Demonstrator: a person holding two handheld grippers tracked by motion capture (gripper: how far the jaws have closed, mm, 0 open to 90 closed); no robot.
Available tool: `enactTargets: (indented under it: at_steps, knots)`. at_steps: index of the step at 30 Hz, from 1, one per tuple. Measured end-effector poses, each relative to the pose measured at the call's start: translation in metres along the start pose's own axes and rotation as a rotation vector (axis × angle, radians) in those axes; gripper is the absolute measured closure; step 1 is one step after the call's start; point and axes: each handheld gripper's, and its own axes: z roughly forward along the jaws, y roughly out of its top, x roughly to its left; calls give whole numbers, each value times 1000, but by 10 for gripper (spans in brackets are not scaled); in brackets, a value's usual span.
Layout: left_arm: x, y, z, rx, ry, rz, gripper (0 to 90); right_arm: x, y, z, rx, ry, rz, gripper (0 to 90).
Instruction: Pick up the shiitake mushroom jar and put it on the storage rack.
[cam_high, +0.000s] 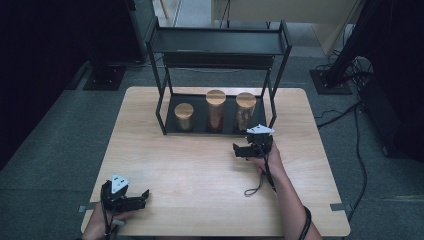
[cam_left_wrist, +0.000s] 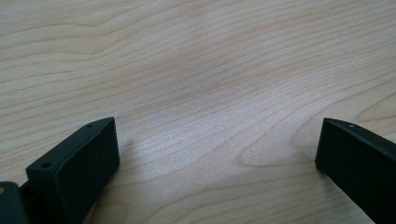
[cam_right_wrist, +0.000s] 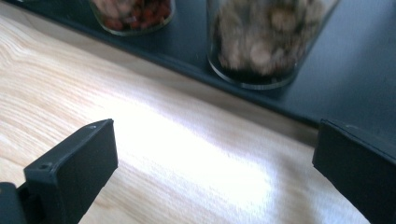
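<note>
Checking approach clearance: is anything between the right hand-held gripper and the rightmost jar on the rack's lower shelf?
Nothing visible. The right hand-held gripper, jaws open, faces the rightmost jar across bare table and the shelf's edge.

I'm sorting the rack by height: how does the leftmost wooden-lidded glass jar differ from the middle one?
The leftmost wooden-lidded glass jar is clearly shorter than the middle wooden-lidded glass jar, the tallest of the three. The left jar's contents look golden; the middle jar's look reddish. Both stand upright on the black metal rack's lower shelf, with round wooden lids on.
</note>
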Motion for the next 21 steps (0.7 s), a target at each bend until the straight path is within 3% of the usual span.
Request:
enactTargets:
  at_steps: [7, 21]
  knots:
    - [0, 0, 0, 0, 0, 0, 0, -4, -11, 0, -3, -9, 25, 0]
    - [0, 0, 0, 0, 0, 0, 0, -5, -19, -5, 53, -27, -28, 0]
